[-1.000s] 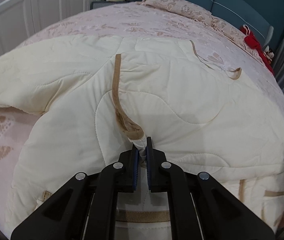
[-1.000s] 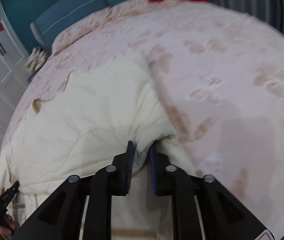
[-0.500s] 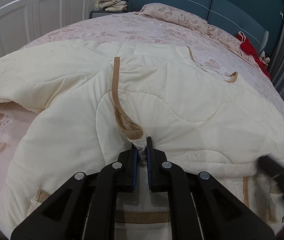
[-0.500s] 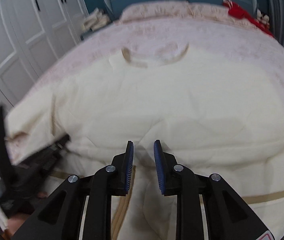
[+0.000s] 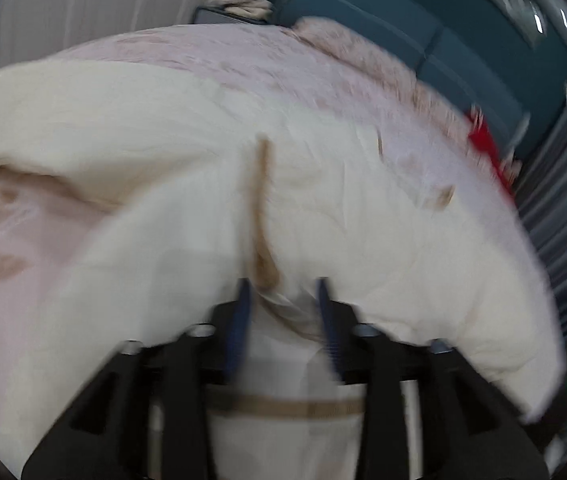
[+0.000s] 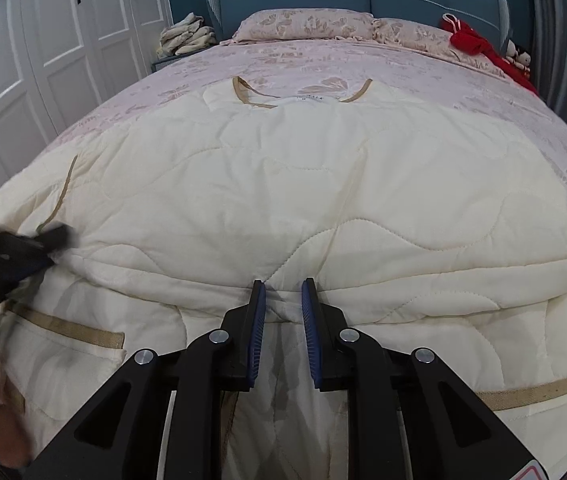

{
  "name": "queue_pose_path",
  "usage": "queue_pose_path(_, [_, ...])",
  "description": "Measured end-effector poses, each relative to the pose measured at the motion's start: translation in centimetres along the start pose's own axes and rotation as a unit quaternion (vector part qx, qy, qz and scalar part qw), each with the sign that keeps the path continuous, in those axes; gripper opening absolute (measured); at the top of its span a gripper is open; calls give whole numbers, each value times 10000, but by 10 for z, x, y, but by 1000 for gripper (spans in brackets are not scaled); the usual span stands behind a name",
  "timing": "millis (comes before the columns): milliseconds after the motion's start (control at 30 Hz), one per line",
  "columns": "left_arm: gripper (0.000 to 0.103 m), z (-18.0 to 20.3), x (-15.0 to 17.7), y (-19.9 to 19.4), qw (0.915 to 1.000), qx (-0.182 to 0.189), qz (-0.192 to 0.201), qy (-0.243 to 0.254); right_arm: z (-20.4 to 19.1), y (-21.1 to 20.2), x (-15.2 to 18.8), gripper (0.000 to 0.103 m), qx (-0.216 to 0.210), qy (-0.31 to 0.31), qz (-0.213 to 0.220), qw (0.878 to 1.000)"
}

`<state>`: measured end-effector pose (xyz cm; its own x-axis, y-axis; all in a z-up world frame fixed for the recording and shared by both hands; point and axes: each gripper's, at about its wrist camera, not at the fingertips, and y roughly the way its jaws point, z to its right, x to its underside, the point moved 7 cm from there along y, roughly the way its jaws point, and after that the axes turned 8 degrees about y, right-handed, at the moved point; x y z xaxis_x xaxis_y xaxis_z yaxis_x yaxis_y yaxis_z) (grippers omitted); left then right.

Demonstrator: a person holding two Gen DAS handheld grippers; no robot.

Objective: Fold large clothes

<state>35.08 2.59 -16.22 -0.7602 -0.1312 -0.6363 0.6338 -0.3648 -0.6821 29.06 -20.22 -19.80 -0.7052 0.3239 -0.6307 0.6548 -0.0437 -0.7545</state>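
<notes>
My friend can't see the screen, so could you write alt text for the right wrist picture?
A cream quilted garment with tan trim lies folded on a pink patterned bed. The right claw is closing at its folded edge, with fabric between its blue pads. The left claw touches the garment's left side.

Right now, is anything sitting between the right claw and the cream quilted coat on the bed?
Nothing visible. The right claw is already at the cream coat, its jaws closing with the coat's folded edge between them. The left claw is off to the side, opening around a cuff.
</notes>
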Motion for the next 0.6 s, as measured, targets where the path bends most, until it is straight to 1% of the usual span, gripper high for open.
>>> queue_pose_path(33, [56,-16,-8,-18,9997,34,164,-191,1,0,-1,17,-48,40,3,10000])
queue_pose_path(67, [64,-37,-18,-39,9987,-19,364,-349,1,0,-1,17,-72,62,3,10000])
queue_pose_path(133, [72,-81,-33,-66,9961,-292,592,-582,1,0,-2,17,-51,44,19,10000])
queue_pose_path(167, [73,-120,-44,-82,9929,-533,683,-813,0,0,-2,17,-33,24,33,10000])
queue_pose_path(267, [73,-214,-59,-106,9803,-1052,716,-1509,-1,-1,-1,17,-34,26,49,10000])
queue_pose_path(300, [73,-254,-62,-114,9718,-1249,720,-1868,0,-1,-1,17,-46,36,52,10000])
queue_pose_path(367, [72,-322,-64,-129,9513,-1534,804,-2549,0,-1,-1,17,-53,55,61,10000])
queue_pose_path(433, [70,-361,-63,-133,9384,-1610,826,-2944,-1,0,-1,17,-27,43,78,10000])
queue_pose_path(467, [67,-376,-63,-131,9330,-1587,801,-3128,-2,0,-1,17,-5,29,89,10000])
queue_pose_path(533, [64,-389,-66,-125,9295,-1456,809,-3291,-3,0,-1,17,32,-2,106,9999])
queue_pose_path(567, [56,-391,-69,-122,9292,-1476,848,-3280,-3,0,-1,17,37,-4,111,9999])
queue_pose_path(600, [50,-391,-74,-118,9308,-1467,842,-3241,-3,0,-1,17,34,1,116,9999])
